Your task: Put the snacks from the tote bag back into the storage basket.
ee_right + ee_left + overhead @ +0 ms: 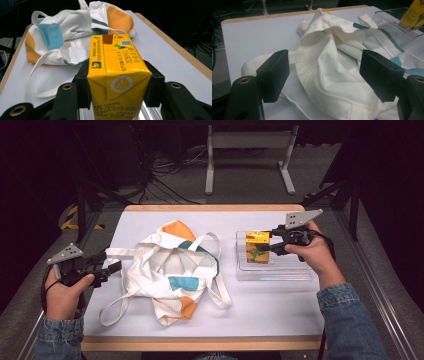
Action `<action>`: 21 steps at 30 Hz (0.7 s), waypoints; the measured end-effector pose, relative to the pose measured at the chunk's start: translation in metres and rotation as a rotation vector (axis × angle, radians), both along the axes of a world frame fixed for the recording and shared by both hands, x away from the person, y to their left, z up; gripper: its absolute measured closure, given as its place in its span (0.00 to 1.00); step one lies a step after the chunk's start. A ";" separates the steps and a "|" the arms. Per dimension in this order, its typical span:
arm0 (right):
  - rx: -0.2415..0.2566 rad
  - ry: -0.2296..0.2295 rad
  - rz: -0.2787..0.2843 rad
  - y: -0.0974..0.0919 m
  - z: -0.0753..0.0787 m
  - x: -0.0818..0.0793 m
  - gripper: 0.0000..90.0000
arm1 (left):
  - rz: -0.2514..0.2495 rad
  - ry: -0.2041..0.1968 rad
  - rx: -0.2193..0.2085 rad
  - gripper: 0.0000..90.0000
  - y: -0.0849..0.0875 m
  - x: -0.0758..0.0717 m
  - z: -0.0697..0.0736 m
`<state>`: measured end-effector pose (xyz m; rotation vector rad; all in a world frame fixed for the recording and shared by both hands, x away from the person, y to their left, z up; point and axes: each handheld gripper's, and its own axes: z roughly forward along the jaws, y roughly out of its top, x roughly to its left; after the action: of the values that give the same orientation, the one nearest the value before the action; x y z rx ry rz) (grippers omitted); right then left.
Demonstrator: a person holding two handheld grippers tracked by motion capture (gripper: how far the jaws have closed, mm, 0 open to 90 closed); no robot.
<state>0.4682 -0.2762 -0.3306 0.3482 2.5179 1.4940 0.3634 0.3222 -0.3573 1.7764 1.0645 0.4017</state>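
Note:
A white tote bag (172, 270) with orange and teal patches lies crumpled in the middle of the table, handles spread out. My left gripper (111, 268) hovers at the bag's left edge, open, its jaws apart around the bag's rim (324, 60) without touching it. A yellow juice carton (257, 246) stands in a clear plastic tray (292, 272) at the right. My right gripper (265, 246) is shut on the carton (117, 75), one jaw on each side of its top. The bag (67, 37) lies beyond the carton in the right gripper view.
The white tabletop (270, 305) has a wooden rim. A metal frame (250, 155) stands on the floor behind the table, with cables (160, 170) beside it. The tray's corner (392, 22) shows at the upper right of the left gripper view.

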 end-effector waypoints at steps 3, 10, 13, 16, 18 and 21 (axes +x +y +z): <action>-0.004 0.003 0.013 0.002 -0.003 0.000 0.56 | 0.006 0.000 -0.002 0.27 0.002 -0.003 0.000; -0.012 0.020 0.022 0.002 -0.015 0.000 0.56 | 0.016 -0.001 -0.003 0.27 0.005 -0.006 0.000; -0.011 0.031 0.028 0.001 -0.020 -0.001 0.56 | 0.012 0.001 -0.001 0.27 0.003 -0.005 0.000; -0.019 0.038 0.033 0.001 -0.022 -0.001 0.56 | 0.009 0.001 0.003 0.27 0.003 -0.004 0.000; -0.021 0.041 0.039 0.002 -0.023 -0.002 0.56 | 0.009 0.000 -0.001 0.27 0.003 -0.004 0.000; -0.034 0.055 0.049 0.004 -0.026 -0.002 0.56 | 0.009 0.000 0.000 0.27 0.002 -0.003 0.000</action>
<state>0.4663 -0.2718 -0.3562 0.3295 2.6095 1.4766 0.3603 0.3239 -0.3573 1.7719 1.0736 0.4069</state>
